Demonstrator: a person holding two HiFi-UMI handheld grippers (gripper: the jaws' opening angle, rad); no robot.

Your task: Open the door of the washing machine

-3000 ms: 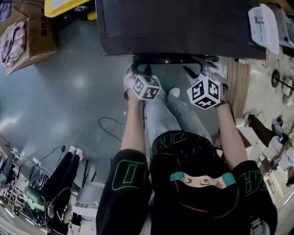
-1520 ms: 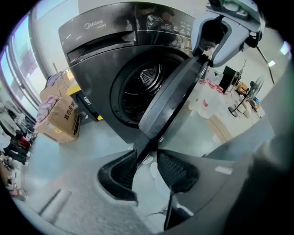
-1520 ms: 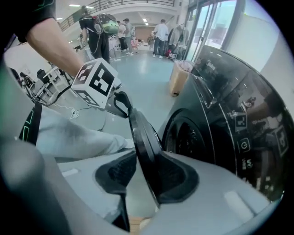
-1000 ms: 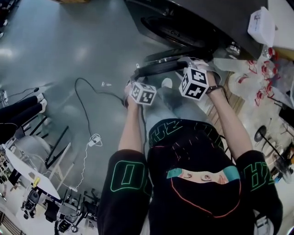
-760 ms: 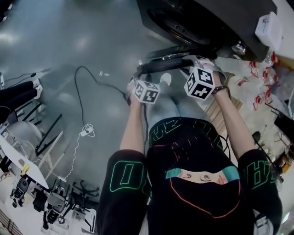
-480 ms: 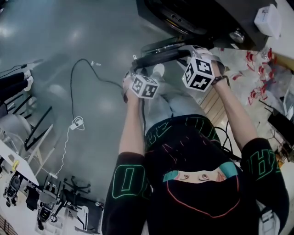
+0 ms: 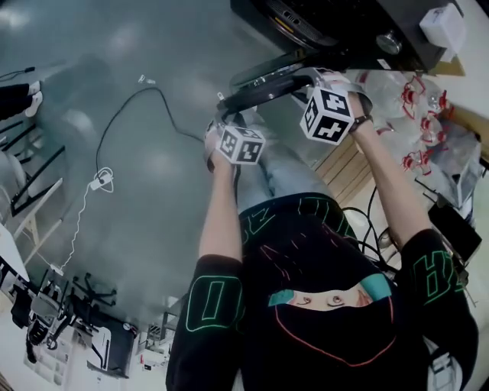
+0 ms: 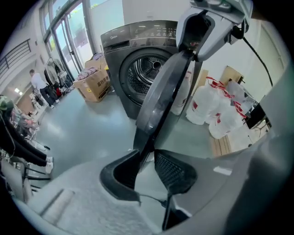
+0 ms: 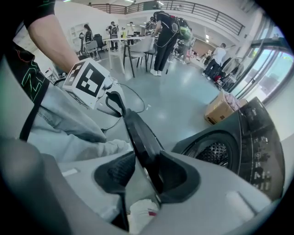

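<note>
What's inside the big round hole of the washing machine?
A shiny metal drum with lots of little holes. The open door covers part of it, so I can't tell if any clothes are inside.

Washing machine [image 7: 344, 23] cut off by top edge.

The head view looked steeply down from overhead onto the floor [image 7: 114, 153], with the washing machine [image 7: 336, 30] at its top edge. The left gripper view sat close against the door [image 8: 161, 92], facing the machine's front. The right gripper view, equally near, faced out along the door into the room. All three views shared the door.
</note>
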